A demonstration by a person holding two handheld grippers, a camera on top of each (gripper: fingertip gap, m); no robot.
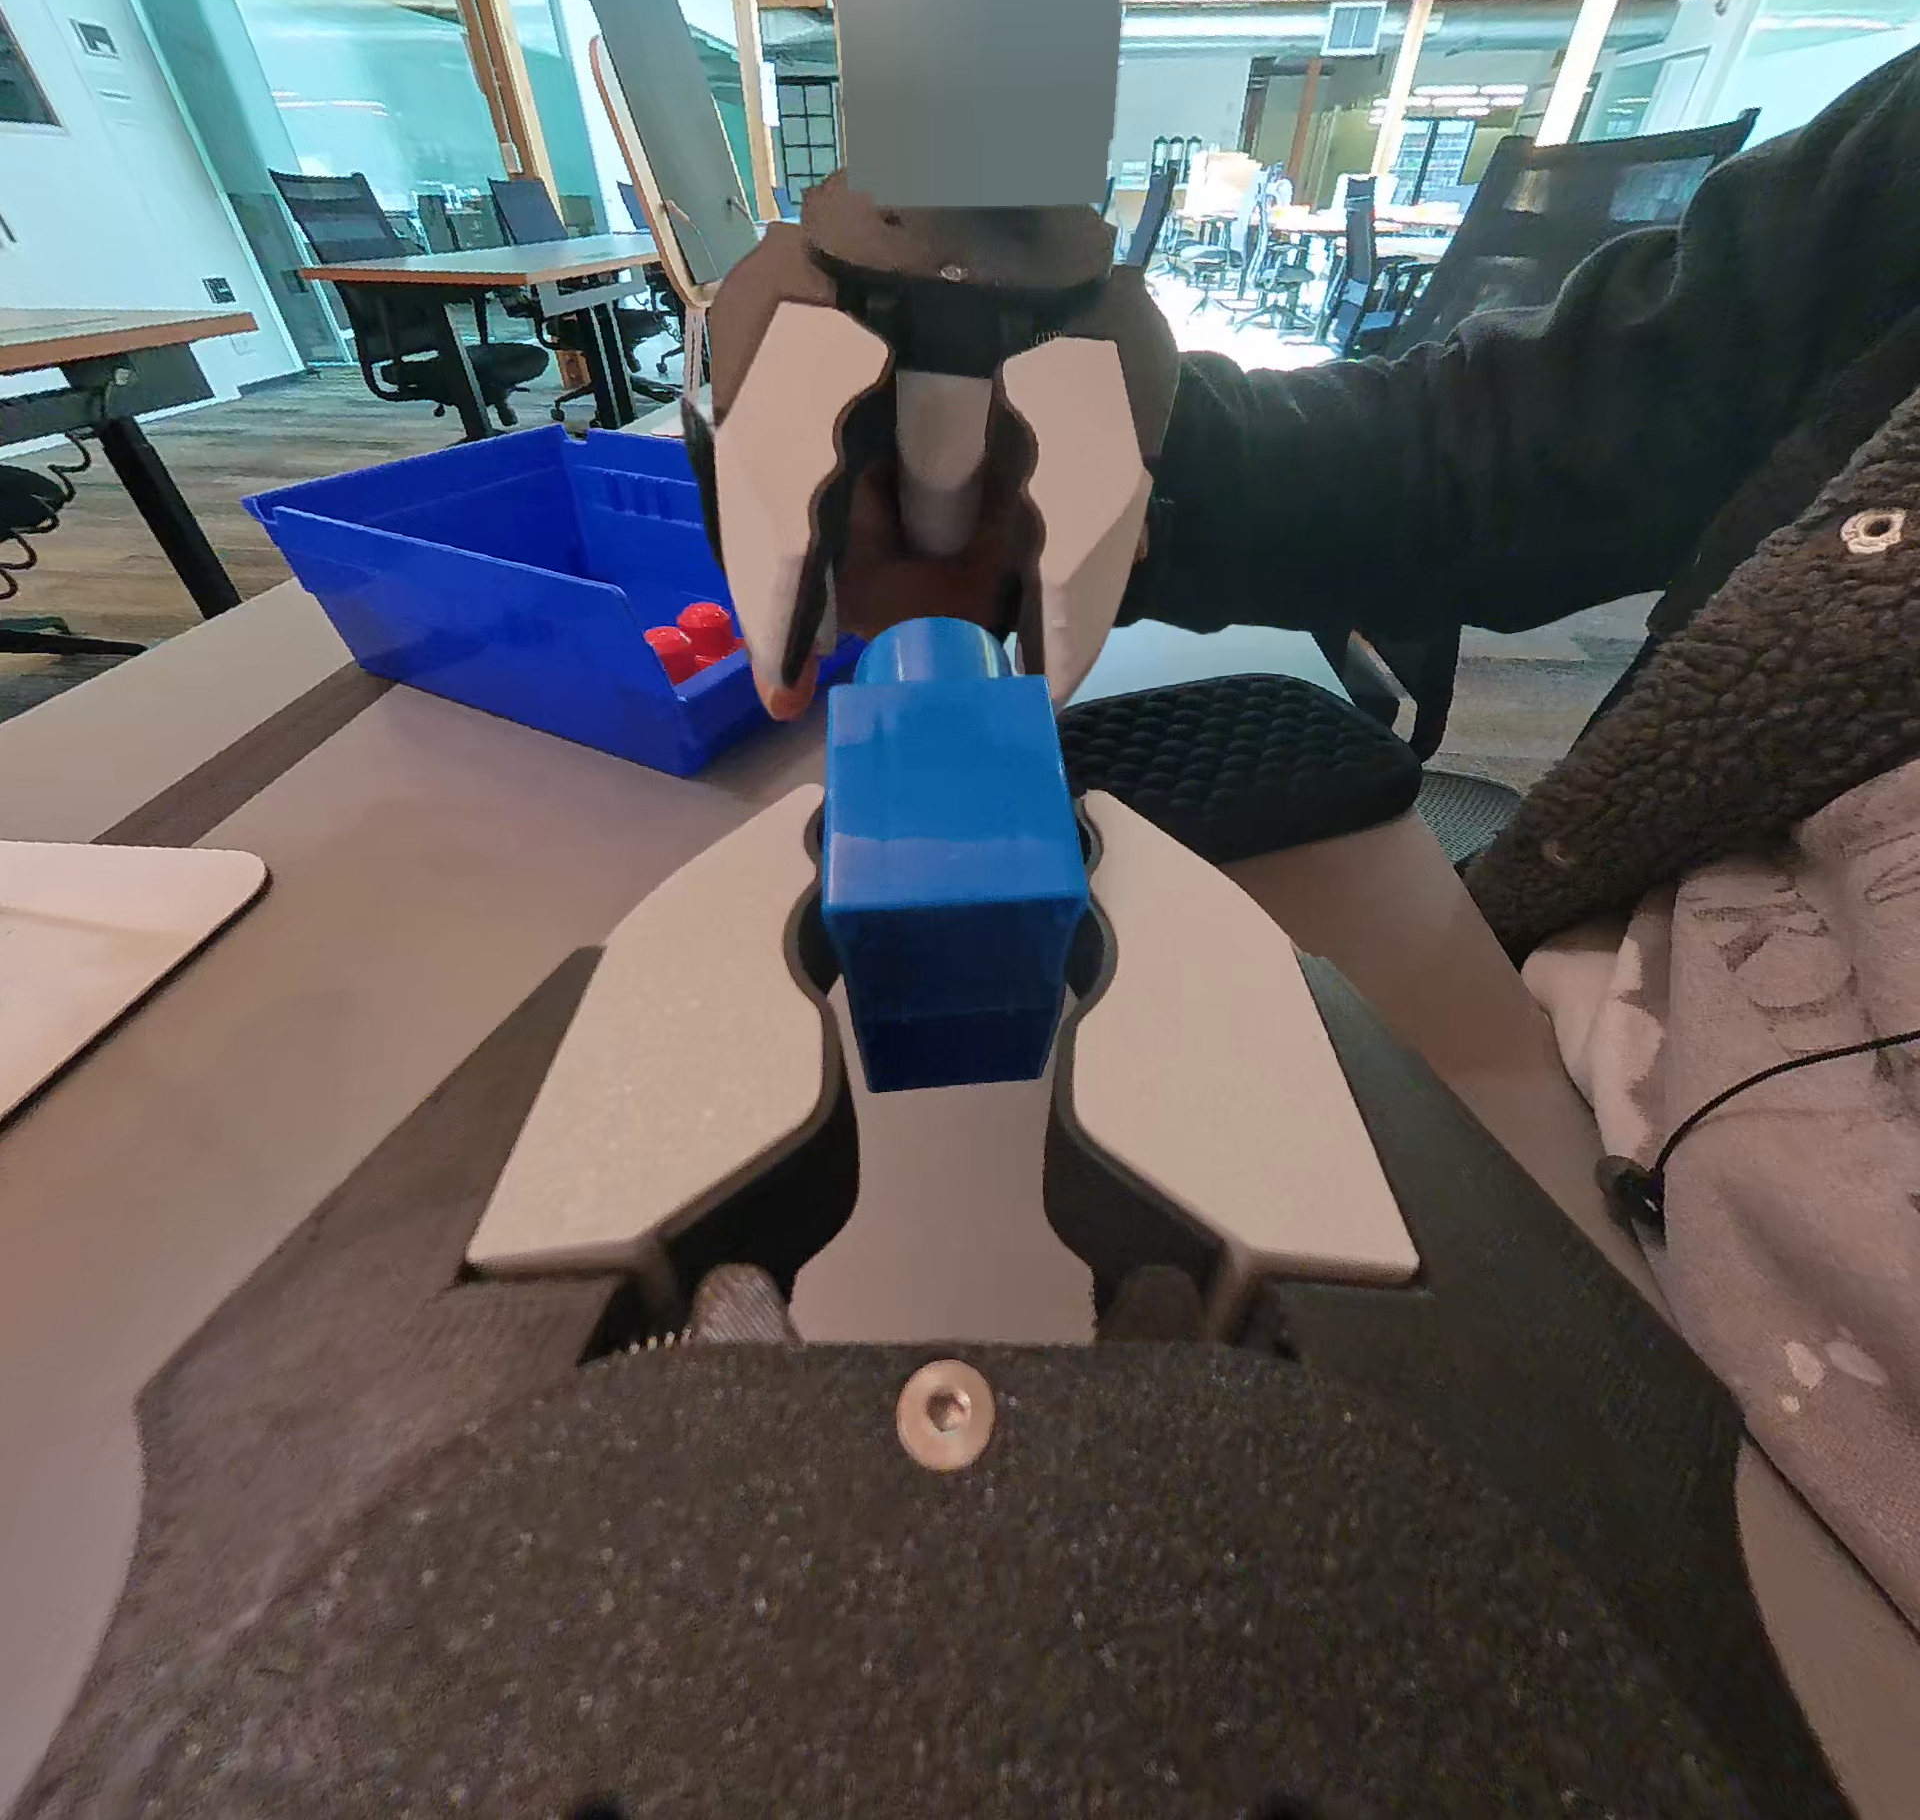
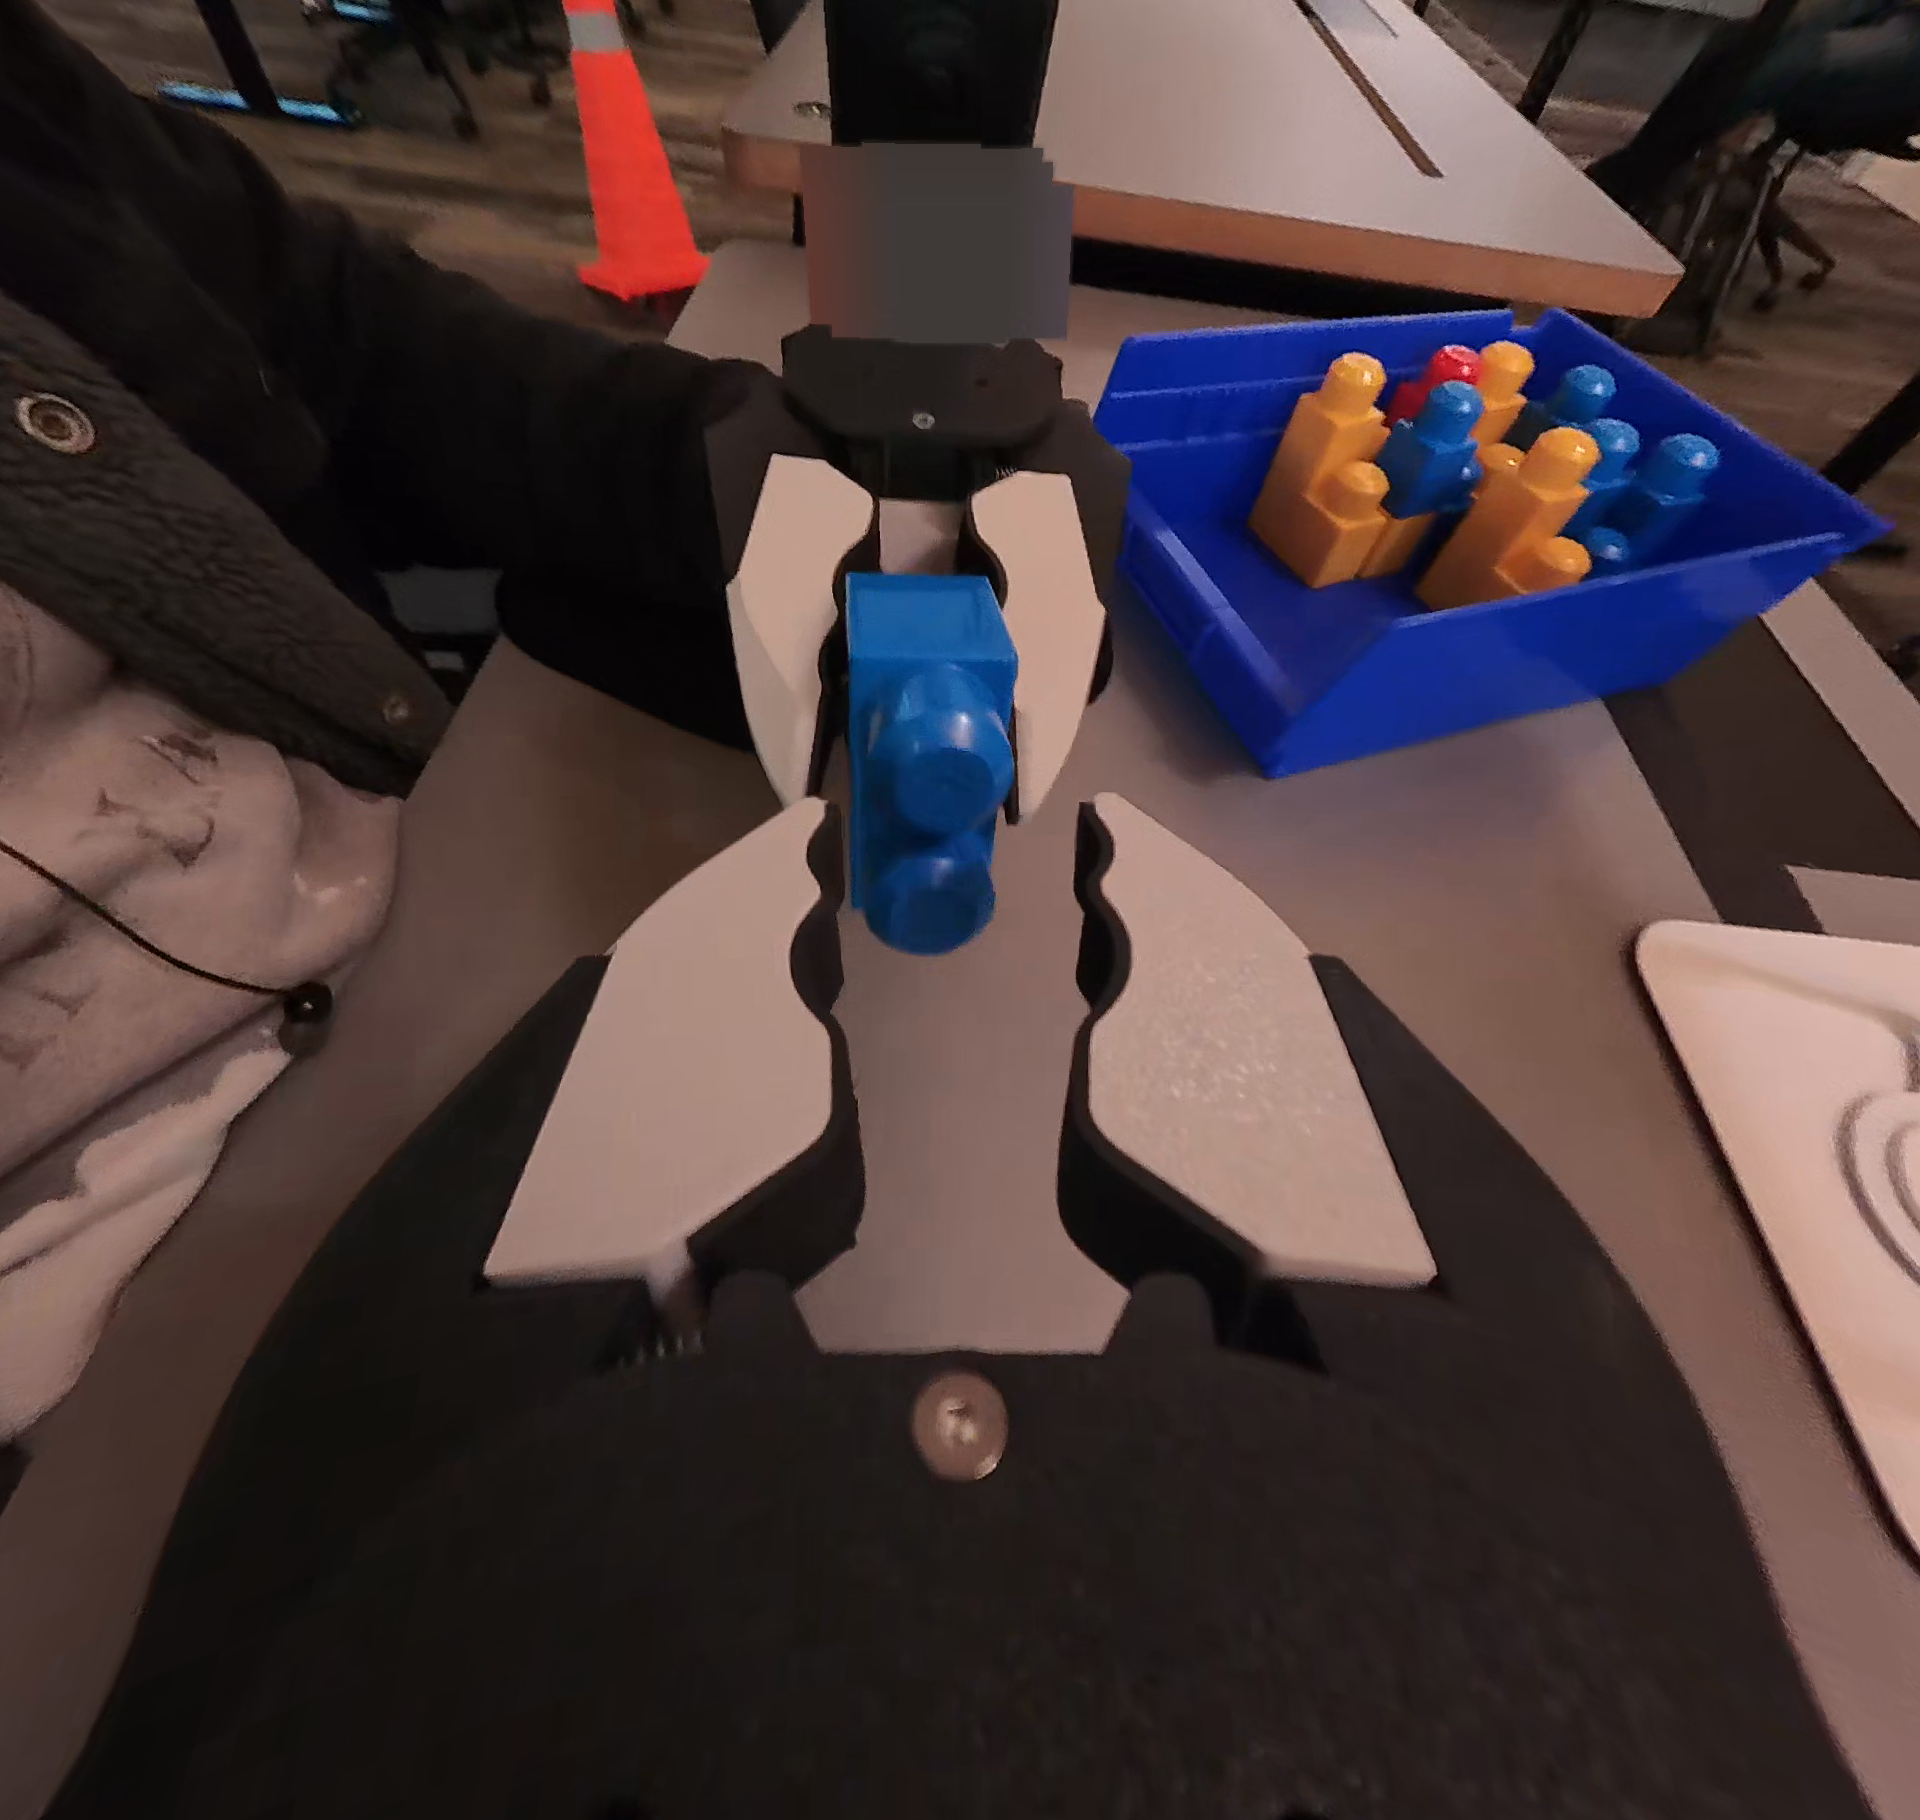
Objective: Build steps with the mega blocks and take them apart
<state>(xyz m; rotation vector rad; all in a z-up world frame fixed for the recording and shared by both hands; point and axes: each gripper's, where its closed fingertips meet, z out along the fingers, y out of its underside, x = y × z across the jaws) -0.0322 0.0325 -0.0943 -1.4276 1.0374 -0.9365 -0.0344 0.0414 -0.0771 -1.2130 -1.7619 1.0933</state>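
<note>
Jaws: my left gripper (image 1: 951, 814) is clamped on a blue block (image 1: 948, 887), studs pointing away from me toward my right gripper (image 2: 951, 814), whose jaws stand apart with nothing between them. The two grippers face each other tip to tip above the grey table (image 2: 1403, 897); the block's studs reach just into my right fingers' gap. Blue bin (image 2: 1496, 648) sits nearby on the table, holding yellow blocks (image 2: 1330, 482), more blue ones and a red one (image 2: 1439, 378). White mat (image 2: 1787, 1126) at the table edge.
</note>
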